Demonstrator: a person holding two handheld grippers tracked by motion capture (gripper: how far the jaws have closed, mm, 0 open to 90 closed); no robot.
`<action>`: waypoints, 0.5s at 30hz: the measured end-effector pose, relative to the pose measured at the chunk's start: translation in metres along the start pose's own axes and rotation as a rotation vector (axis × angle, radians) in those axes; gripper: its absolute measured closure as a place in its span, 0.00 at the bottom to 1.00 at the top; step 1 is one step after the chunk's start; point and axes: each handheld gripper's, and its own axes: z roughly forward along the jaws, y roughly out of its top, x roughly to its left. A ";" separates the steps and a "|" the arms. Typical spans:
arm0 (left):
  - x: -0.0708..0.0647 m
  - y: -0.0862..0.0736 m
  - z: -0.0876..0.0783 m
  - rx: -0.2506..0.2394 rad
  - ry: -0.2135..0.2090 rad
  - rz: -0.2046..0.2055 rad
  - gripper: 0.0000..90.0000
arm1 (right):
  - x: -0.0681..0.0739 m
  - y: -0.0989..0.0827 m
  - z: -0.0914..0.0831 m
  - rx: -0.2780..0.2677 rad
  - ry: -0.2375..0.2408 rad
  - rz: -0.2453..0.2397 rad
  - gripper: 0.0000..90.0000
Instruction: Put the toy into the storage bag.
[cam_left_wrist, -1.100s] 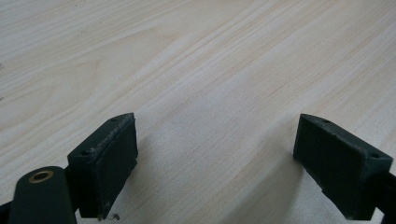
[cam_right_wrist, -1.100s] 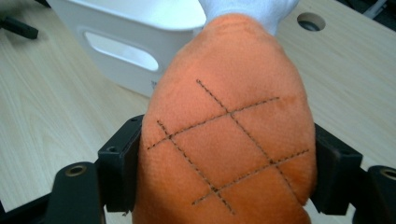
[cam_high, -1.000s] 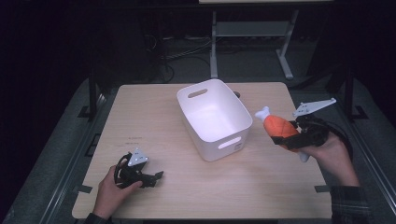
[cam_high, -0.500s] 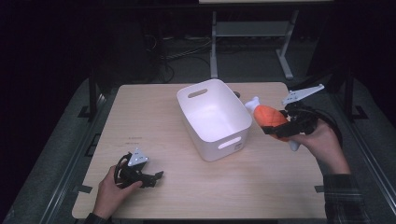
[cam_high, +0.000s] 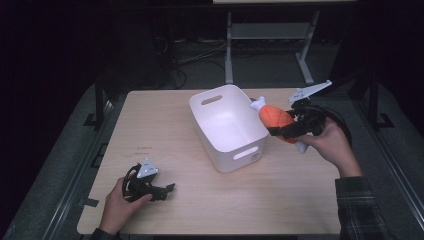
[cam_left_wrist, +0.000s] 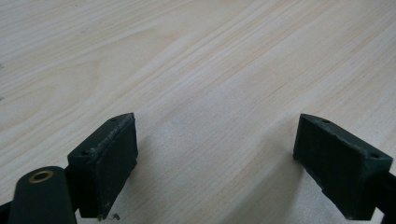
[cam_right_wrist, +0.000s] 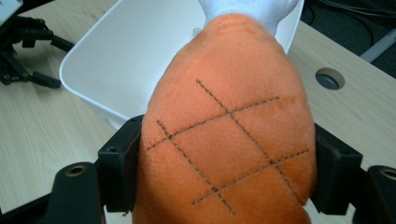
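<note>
A: On the left, our left gripper (cam_high: 167, 189) rests on the worktop (cam_high: 165, 125). Its jaws stand wide apart, and between them is nothing but bare wood.

B: And in the middle?

A: The white bin (cam_high: 227, 127) has nothing inside.

B: So the drop is not done yet?

A: We judge so. Our right gripper (cam_high: 274, 131) has its jaws pressed on both sides of the orange plush drumstick (cam_right_wrist: 229, 126); beyond the jaws, its white end reaches the bin's rim. Carrying it over the opening and letting go are left.

A pale wooden table (cam_high: 280, 200) carries a white plastic bin (cam_high: 227, 127) near its middle.
</note>
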 end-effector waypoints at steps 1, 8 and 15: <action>0.000 0.000 0.000 -0.001 0.000 0.000 0.14 | 0.000 0.002 0.002 -0.002 0.001 0.004 0.28; 0.000 0.000 0.000 -0.001 0.000 -0.001 0.14 | 0.003 0.018 0.016 0.008 0.020 0.014 0.28; 0.000 0.000 0.000 -0.001 0.001 -0.001 0.14 | 0.013 0.035 0.032 0.031 0.024 -0.021 0.28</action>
